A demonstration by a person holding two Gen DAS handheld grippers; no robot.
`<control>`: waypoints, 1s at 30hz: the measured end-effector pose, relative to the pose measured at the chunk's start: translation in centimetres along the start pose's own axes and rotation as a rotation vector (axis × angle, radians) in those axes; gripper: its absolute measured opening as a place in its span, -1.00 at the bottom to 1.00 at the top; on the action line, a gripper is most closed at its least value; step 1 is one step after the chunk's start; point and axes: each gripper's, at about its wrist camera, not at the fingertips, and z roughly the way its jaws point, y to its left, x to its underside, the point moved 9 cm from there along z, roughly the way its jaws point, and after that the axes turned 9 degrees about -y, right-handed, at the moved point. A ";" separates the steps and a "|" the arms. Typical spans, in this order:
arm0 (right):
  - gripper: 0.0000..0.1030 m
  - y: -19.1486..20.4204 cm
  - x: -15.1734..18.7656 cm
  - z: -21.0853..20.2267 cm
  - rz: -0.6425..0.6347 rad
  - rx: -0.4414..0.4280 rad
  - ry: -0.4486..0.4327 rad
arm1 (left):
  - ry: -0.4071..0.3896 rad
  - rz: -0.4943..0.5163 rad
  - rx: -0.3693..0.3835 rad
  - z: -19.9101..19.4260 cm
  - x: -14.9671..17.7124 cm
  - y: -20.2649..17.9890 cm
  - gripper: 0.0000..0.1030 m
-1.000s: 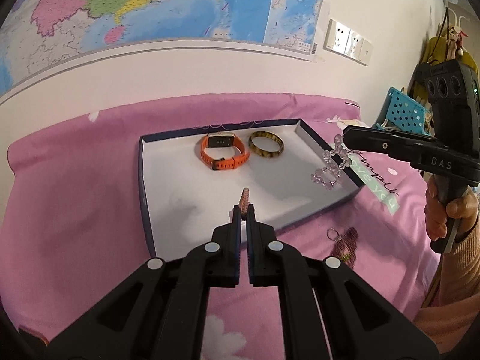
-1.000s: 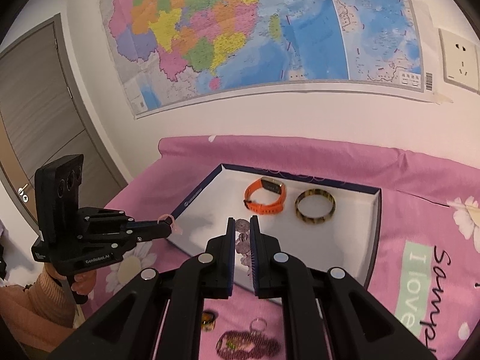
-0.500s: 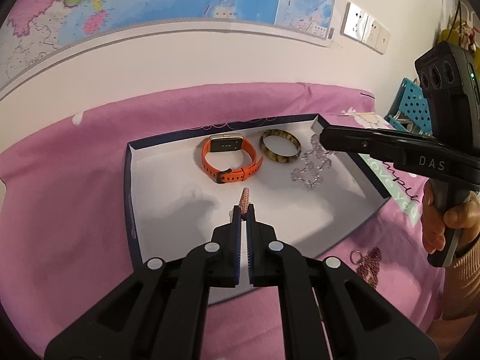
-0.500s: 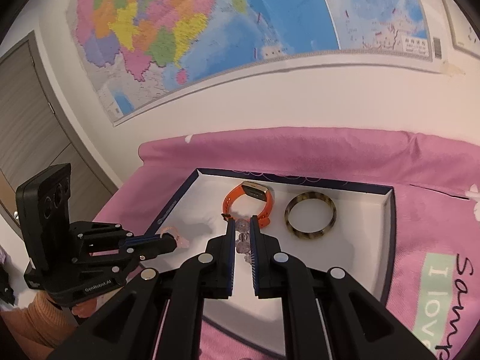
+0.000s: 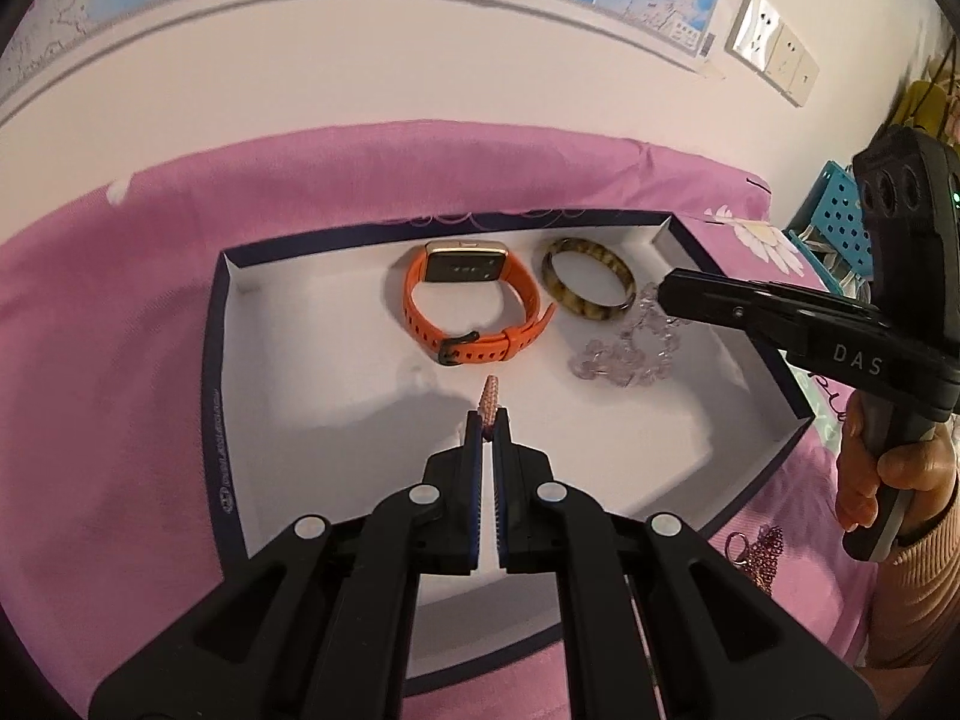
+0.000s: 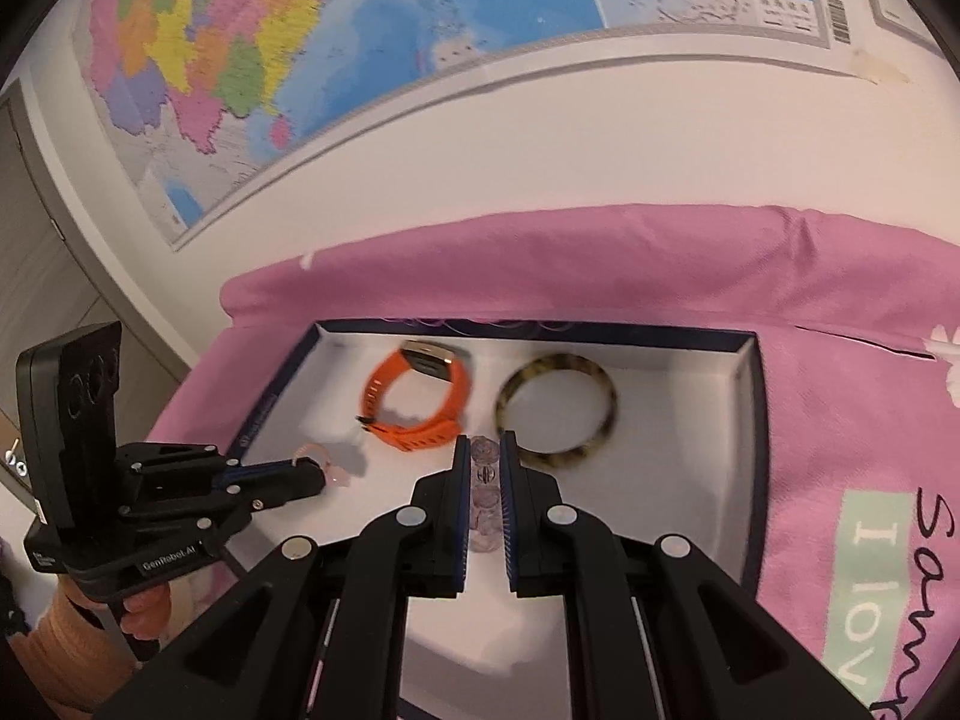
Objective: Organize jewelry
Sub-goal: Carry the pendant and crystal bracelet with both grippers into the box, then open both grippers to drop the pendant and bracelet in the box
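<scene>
A white tray with a dark blue rim (image 5: 216,372) (image 6: 757,420) lies on the pink bedspread. In it are an orange watch (image 5: 474,306) (image 6: 414,402) and a tortoiseshell bangle (image 5: 588,288) (image 6: 555,405). My left gripper (image 5: 487,420) (image 6: 324,477) is shut on a small pink beaded bracelet (image 5: 489,399) (image 6: 309,456), above the tray's middle. My right gripper (image 6: 483,450) (image 5: 663,294) holds a clear crystal bead bracelet (image 6: 485,504) between slightly parted fingers; its beads (image 5: 624,354) lie on the tray floor beside the bangle.
A dark beaded piece with a key ring (image 5: 759,552) lies on the bedspread right of the tray. A map and wall sockets (image 5: 774,54) hang on the wall behind. A blue perforated basket (image 5: 834,228) stands at the far right.
Both grippers have moved forward over the tray. The right one has carried the crystal bracelet down beside the bangle, where its beads now rest on the tray floor, and its fingers have parted slightly.
</scene>
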 end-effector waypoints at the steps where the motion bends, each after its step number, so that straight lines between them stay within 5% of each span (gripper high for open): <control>1: -0.85 -0.3 0.1 0.1 0.003 0.007 0.002 | 0.004 0.000 -0.002 0.1 0.0 0.0 -0.93; 11: -0.76 -1.5 0.7 0.7 0.006 0.055 0.018 | 0.026 0.018 -0.027 1.3 -0.1 -0.2 -0.84; 18: -0.53 -1.9 0.7 -1.4 0.011 0.074 -0.018 | -0.021 0.035 -0.071 -0.3 -0.5 -0.2 -0.21; 24: -0.32 0.4 1.0 -5.3 -0.053 0.021 -0.064 | -0.111 0.080 -0.077 -4.9 -0.5 -0.8 -0.19; 30: -0.30 3.0 4.3 -8.0 -0.148 -0.023 -0.035 | -0.140 0.147 -0.017 -8.5 2.5 -3.2 -0.17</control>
